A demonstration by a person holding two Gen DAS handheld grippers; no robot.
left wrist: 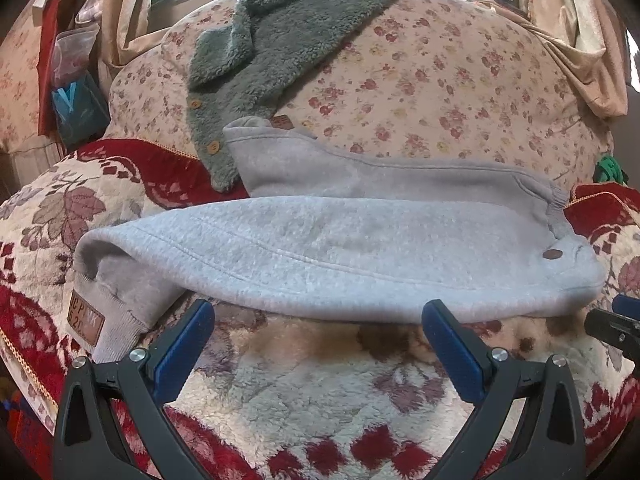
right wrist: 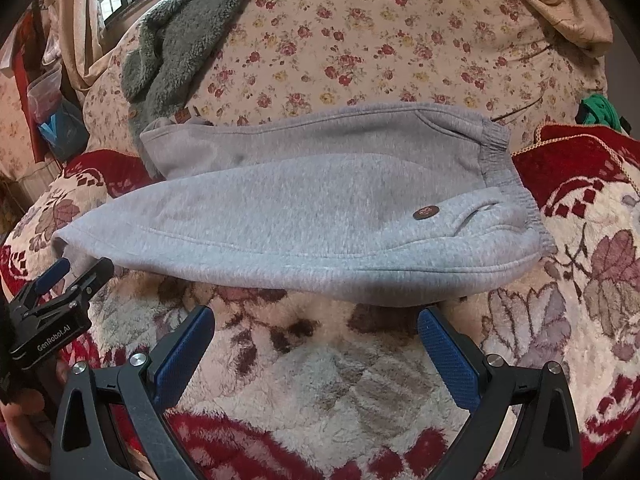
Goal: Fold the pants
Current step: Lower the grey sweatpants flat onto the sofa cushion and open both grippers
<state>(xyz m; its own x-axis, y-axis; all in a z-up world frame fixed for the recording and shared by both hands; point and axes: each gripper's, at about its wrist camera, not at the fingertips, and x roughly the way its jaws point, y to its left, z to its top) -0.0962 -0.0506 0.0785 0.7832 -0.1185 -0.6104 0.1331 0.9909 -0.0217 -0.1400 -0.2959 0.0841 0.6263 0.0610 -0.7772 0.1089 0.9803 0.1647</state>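
Grey fleece pants [left wrist: 320,248] [right wrist: 304,208] lie flat across the sofa seat, one leg laid over the other. The cuffs point left, and one cuff carries a brown patch [left wrist: 86,320]. The ribbed waistband [right wrist: 500,168] is at the right, near a round brown badge [right wrist: 426,212]. My left gripper [left wrist: 319,312] is open just in front of the pants' near edge, holding nothing. From the right wrist view the left gripper [right wrist: 80,268] sits by the cuff end. My right gripper [right wrist: 316,314] is open too, empty, before the near edge toward the waist; its tip [left wrist: 616,324] shows at the far right.
A red-and-cream plush blanket [left wrist: 320,400] [right wrist: 320,380] covers the seat. Behind stands a floral cushion [left wrist: 440,80] with a green fleece jacket [left wrist: 288,36] [right wrist: 180,40] draped over it, its hem touching the pants' far leg. A green item [right wrist: 598,110] lies at the right.
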